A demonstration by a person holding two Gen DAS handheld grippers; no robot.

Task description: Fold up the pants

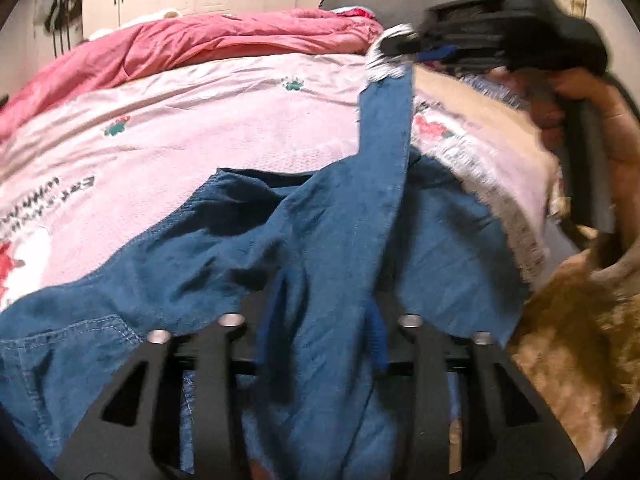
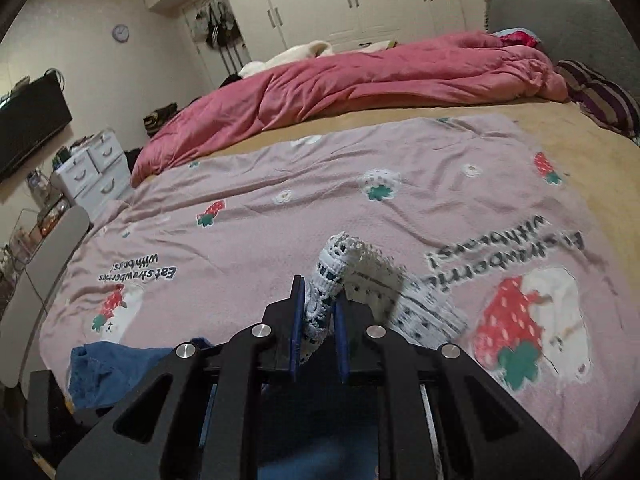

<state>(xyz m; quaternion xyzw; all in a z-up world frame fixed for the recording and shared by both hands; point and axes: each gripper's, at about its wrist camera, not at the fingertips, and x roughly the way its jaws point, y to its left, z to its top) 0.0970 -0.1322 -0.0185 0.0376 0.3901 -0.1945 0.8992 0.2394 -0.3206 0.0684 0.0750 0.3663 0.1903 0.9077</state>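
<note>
The blue pants (image 1: 320, 248) with white lace hems hang bunched over the pink strawberry blanket (image 1: 192, 128). My left gripper (image 1: 324, 320) is shut on a fold of the blue fabric, which drapes over its fingers. My right gripper (image 2: 318, 320) is shut on a white lace hem (image 2: 336, 268) of a pant leg and holds it up. In the left wrist view the right gripper (image 1: 416, 54) is at the upper right, with the pant leg (image 1: 386, 128) stretched up to it. A blue part of the pants (image 2: 108, 364) shows at lower left in the right wrist view.
A rumpled red quilt (image 2: 360, 88) lies across the far side of the bed. A striped pillow (image 2: 600, 96) and a grey headboard (image 2: 560, 20) are at the right. White drawers (image 2: 96, 168) and a TV (image 2: 28, 120) stand to the left. A tan sheet (image 1: 560, 340) borders the blanket.
</note>
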